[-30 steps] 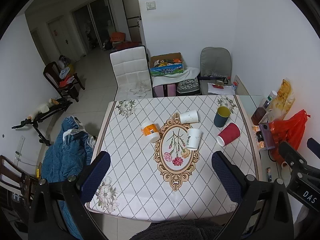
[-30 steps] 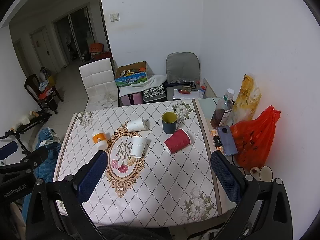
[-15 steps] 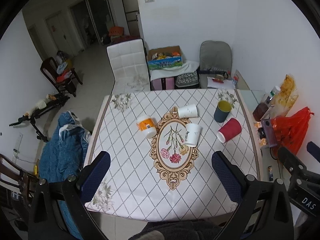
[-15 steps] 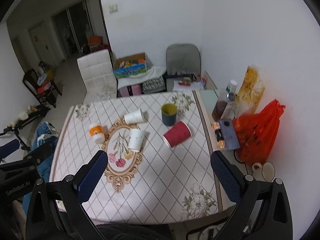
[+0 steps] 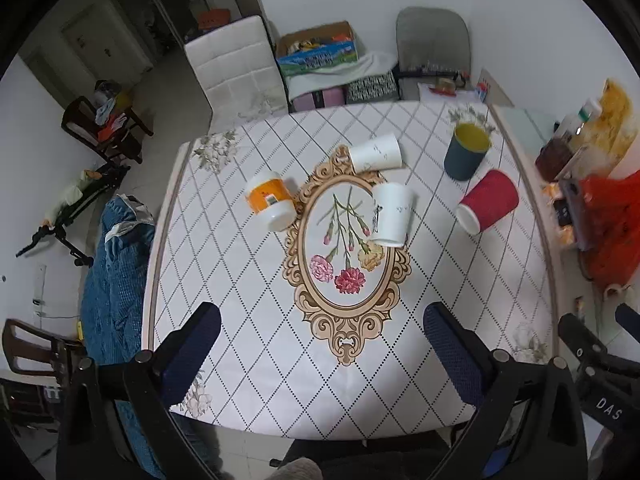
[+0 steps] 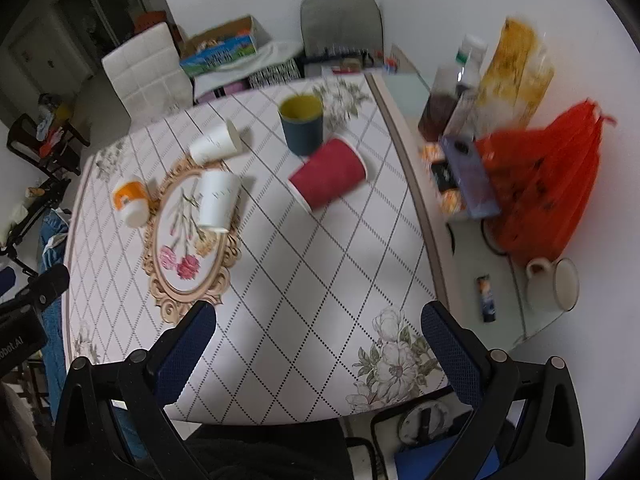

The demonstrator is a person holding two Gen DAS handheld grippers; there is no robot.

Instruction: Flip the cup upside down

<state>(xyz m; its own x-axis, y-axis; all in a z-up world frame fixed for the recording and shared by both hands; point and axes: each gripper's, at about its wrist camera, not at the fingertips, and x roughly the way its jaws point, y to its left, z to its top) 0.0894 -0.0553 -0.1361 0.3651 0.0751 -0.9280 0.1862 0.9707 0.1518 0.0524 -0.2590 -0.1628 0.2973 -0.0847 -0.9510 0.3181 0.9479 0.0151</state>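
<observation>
Several cups are on the patterned table (image 5: pixel 248 344). A dark teal cup with a yellow inside (image 5: pixel 466 152) (image 6: pixel 302 126) stands upright at the far right. A red paper cup (image 5: pixel 488 200) (image 6: pixel 330 174) lies on its side beside it. Two white paper cups (image 5: pixel 376 152) (image 5: pixel 392 214) and an orange-and-white cup (image 5: pixel 270 200) lie on their sides near the middle. My left gripper (image 5: pixel 320 336) is open and empty above the near edge. My right gripper (image 6: pixel 318 332) is open and empty above the near right part of the table.
A glass side table at the right holds an orange plastic bag (image 6: pixel 548 184), bottles (image 6: pixel 444 108), a phone box (image 6: pixel 468 176) and a small white pitcher (image 6: pixel 554 284). A white chair (image 5: pixel 236 68) and a grey chair (image 5: pixel 432 44) stand behind the table. Blue cloth (image 5: pixel 112 280) hangs at the left.
Both grippers have moved forward and lower toward the table, so the cups look larger. The right gripper has closed in on the red and teal cups. Both stay open.
</observation>
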